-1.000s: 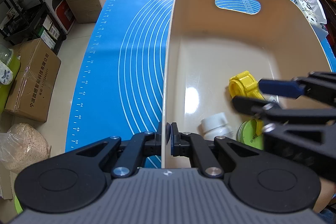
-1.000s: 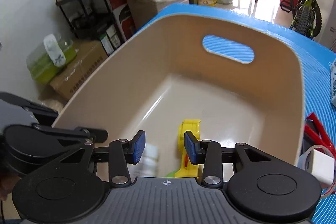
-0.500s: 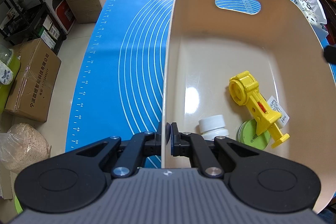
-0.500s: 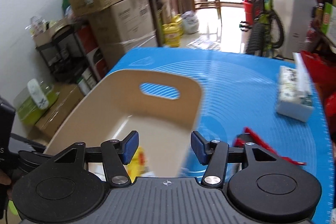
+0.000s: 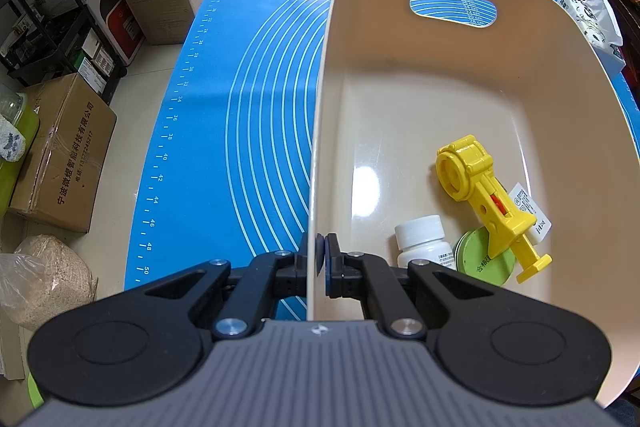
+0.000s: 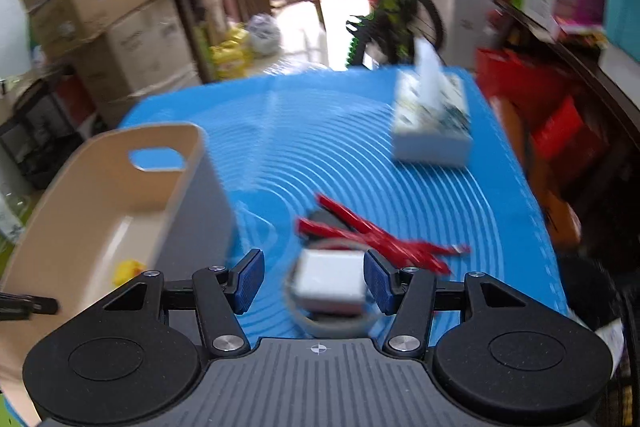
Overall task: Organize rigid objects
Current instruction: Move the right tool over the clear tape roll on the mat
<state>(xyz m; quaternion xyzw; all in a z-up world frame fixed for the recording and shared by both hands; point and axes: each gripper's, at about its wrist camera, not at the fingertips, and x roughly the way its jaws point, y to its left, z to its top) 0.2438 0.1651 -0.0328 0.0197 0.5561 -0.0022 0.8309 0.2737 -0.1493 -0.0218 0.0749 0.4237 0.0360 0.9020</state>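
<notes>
Left hand-held gripper (image 5: 320,259): jaws pinched narrow on the thin side wall of the beige plastic bin (image 5: 316,163), one pad outside, one inside.
Beige plastic bin: stands on the blue silicone mat (image 5: 248,115) that covers the surface; its oval handle cut-out lies at the end far from the left hand-held gripper.
Yellow plastic toy tool (image 5: 486,199): lies on the bin floor, ahead and to the right of the left hand-held gripper, its foot resting over the round green tin lid (image 5: 478,261).
White screw-cap bottle (image 5: 424,239): on the bin floor, just right of the left hand-held gripper's inner finger, beside the green lid.
Right hand-held gripper (image 6: 316,279): jaws stand fairly wide, nothing pressed between the blue pads (image 6: 250,279); view is motion-blurred.
White box-shaped item (image 6: 330,281): on the mat below and between the right hand-held gripper's fingers, apart from both pads, lying on a greyish ring; blur hides detail.
Red long-handled tool (image 6: 376,237): on the mat just beyond the white item, ahead and slightly right.
White patterned tissue pack (image 6: 432,123): farther ahead to the right on the mat.
Bin from right view (image 6: 100,211): to the left of the right hand-held gripper.
</notes>
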